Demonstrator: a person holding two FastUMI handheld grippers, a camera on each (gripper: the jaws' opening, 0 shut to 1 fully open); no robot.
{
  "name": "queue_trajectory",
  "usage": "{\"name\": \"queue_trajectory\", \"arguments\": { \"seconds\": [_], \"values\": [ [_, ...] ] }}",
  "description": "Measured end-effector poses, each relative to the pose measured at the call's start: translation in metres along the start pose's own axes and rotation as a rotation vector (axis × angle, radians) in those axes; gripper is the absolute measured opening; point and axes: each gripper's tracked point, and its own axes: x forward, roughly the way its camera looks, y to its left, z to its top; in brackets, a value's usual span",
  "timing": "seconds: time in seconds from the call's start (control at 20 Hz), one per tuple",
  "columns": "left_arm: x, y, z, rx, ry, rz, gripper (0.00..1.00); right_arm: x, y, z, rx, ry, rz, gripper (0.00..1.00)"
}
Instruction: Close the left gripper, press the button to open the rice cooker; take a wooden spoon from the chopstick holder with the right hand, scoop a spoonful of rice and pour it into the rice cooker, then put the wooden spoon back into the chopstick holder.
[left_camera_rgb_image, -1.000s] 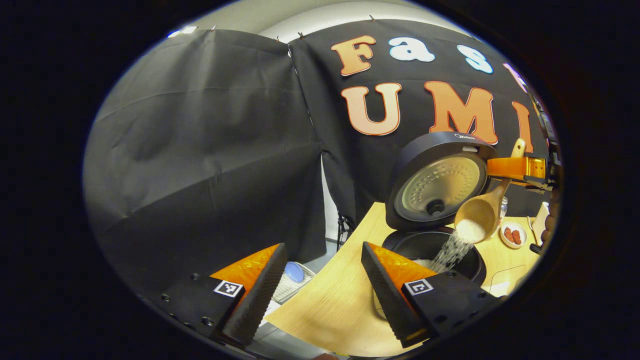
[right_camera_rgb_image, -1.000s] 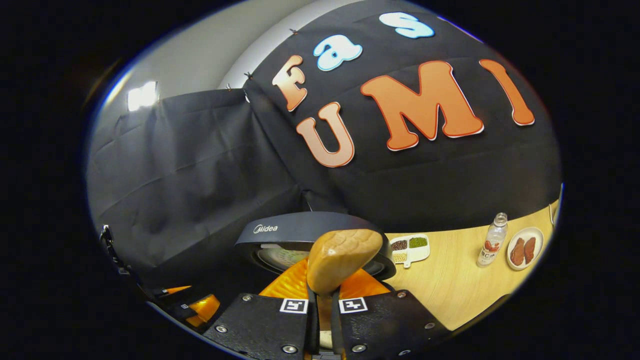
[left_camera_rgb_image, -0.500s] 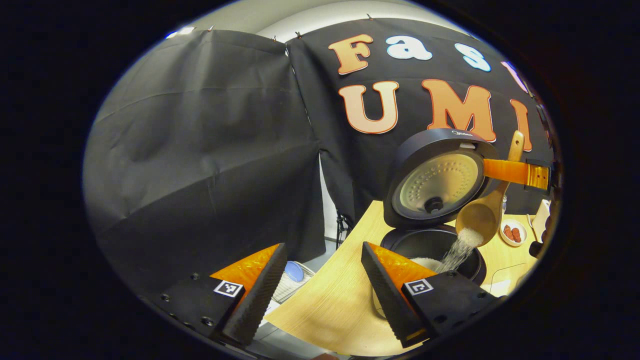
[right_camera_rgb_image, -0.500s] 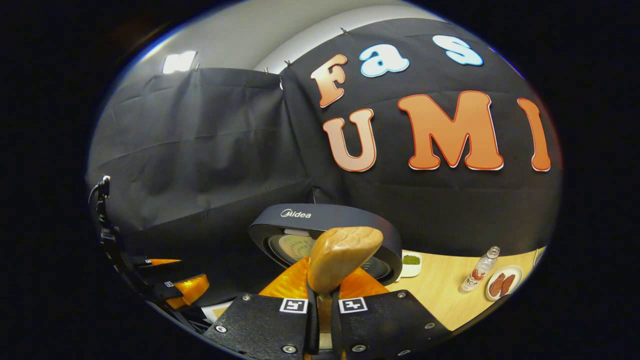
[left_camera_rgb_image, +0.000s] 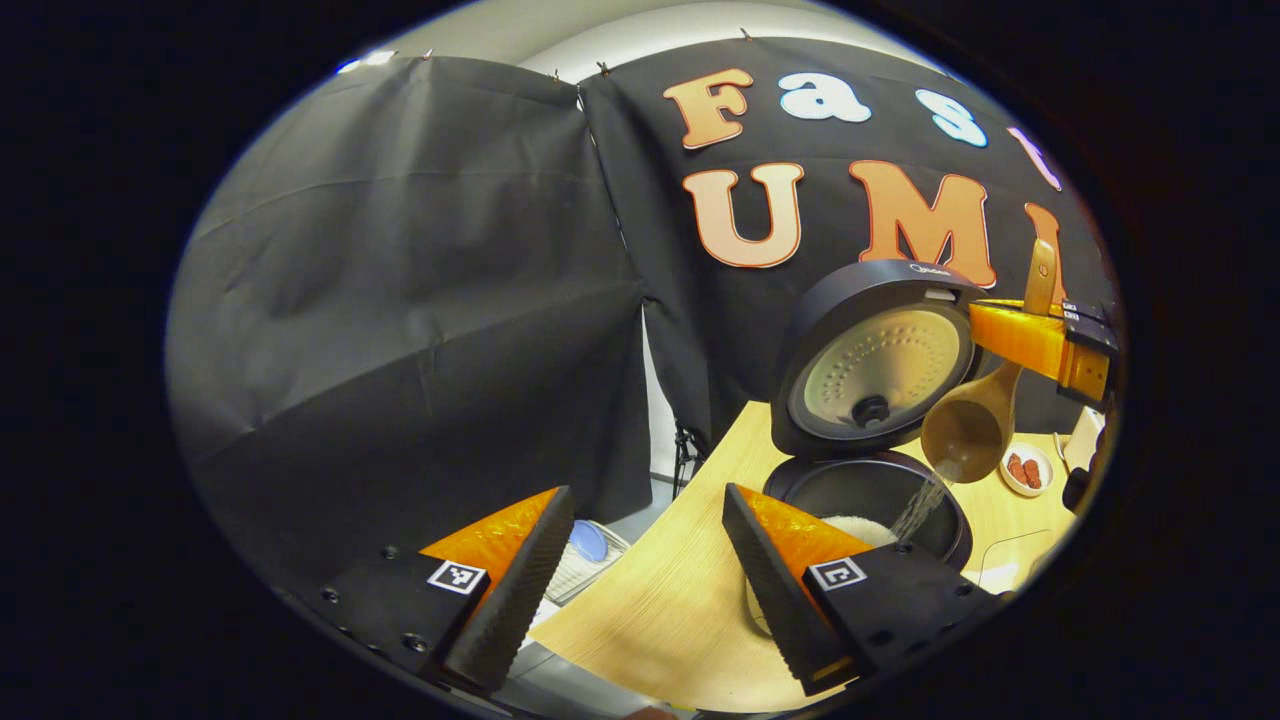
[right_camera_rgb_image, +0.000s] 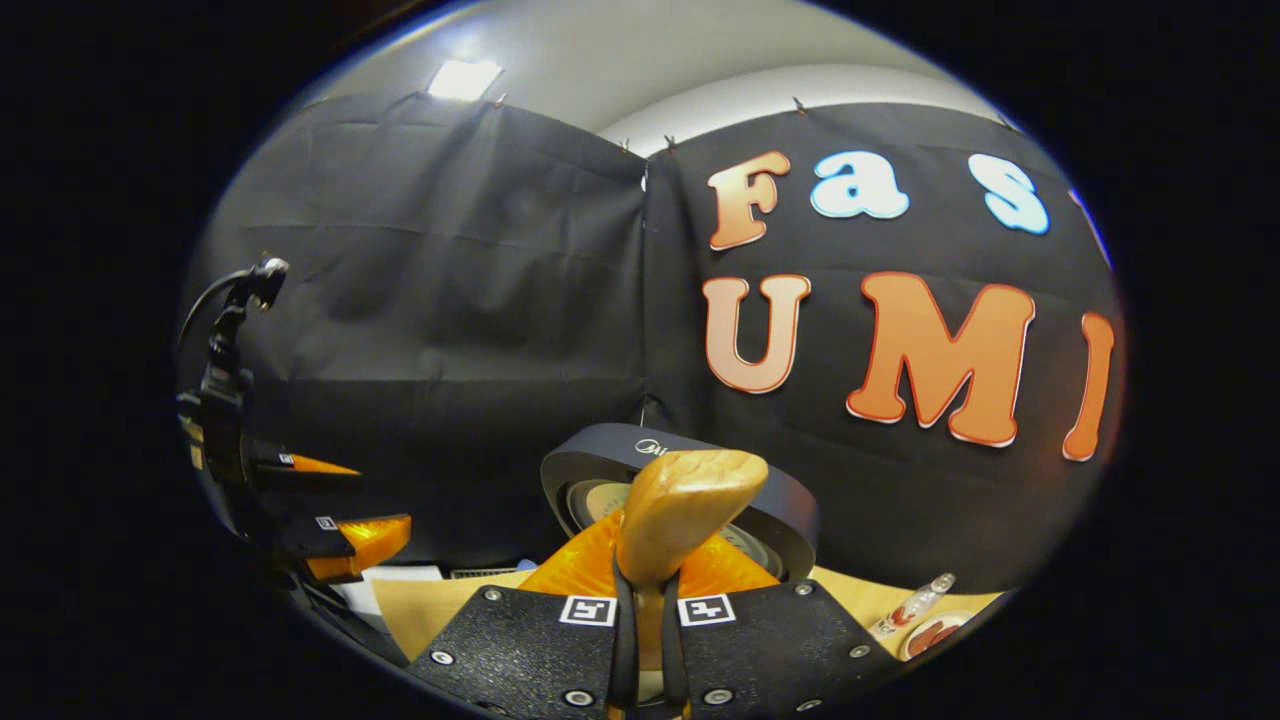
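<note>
The rice cooker (left_camera_rgb_image: 880, 370) stands with its lid up and its black pot (left_camera_rgb_image: 860, 490) showing white rice inside. Above the pot, the wooden spoon (left_camera_rgb_image: 968, 428) hangs bowl-down, steeply tipped, and a thin trickle of rice (left_camera_rgb_image: 922, 505) falls from it into the pot. My right gripper (left_camera_rgb_image: 1035, 338) is shut on the spoon's handle; in the right gripper view the handle end (right_camera_rgb_image: 685, 500) sticks up between its closed fingers (right_camera_rgb_image: 648, 575), with the cooker's lid (right_camera_rgb_image: 600, 462) behind. My left gripper (left_camera_rgb_image: 640, 560) stays open and holds nothing, low and left of the cooker.
The cooker rests on a light wooden table (left_camera_rgb_image: 660, 610). A small plate of red food (left_camera_rgb_image: 1025, 468) sits beyond the spoon, and a bottle (right_camera_rgb_image: 915, 600) lies near it. Below the table's left edge is a wire rack (left_camera_rgb_image: 585, 560). My left gripper (right_camera_rgb_image: 335, 530) is off to the left.
The right gripper has tipped the spoon further, and the heavy pour of rice has thinned to a trickle. The spoon's bowl looks nearly bare. The left gripper has not moved.
</note>
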Motion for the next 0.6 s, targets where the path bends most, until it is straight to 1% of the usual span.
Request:
{"name": "queue_trajectory", "arguments": {
  "seconds": [0.1,0.15,0.2,0.35,0.4,0.5,0.55,0.6],
  "values": [
    [-0.002,-0.003,-0.001,-0.013,0.009,-0.006,0.96,-0.001,0.009,-0.007,-0.055,0.009,0.010,0.08],
    [-0.004,-0.003,-0.001,-0.021,0.010,-0.005,0.96,-0.001,0.010,-0.011,-0.052,0.015,0.016,0.08],
    [-0.005,-0.004,0.000,-0.024,0.010,-0.002,1.00,-0.003,0.011,-0.014,-0.029,0.014,0.017,0.08],
    [-0.013,-0.007,0.002,-0.015,0.003,0.007,0.97,-0.013,-0.001,-0.005,0.087,-0.015,-0.007,0.08],
    [-0.016,-0.009,0.002,-0.012,0.003,0.010,1.00,-0.014,-0.012,-0.001,0.137,-0.021,-0.018,0.08],
    [-0.022,-0.014,0.003,-0.015,0.005,0.012,1.00,-0.023,-0.032,0.000,0.243,-0.015,-0.035,0.08],
    [-0.025,-0.019,0.002,-0.027,0.010,0.006,0.96,-0.029,-0.043,-0.002,0.300,-0.013,-0.048,0.08],
    [-0.027,-0.025,0.003,-0.042,0.014,0.001,1.00,-0.032,-0.052,-0.008,0.352,-0.010,-0.059,0.08]
  ]
}}
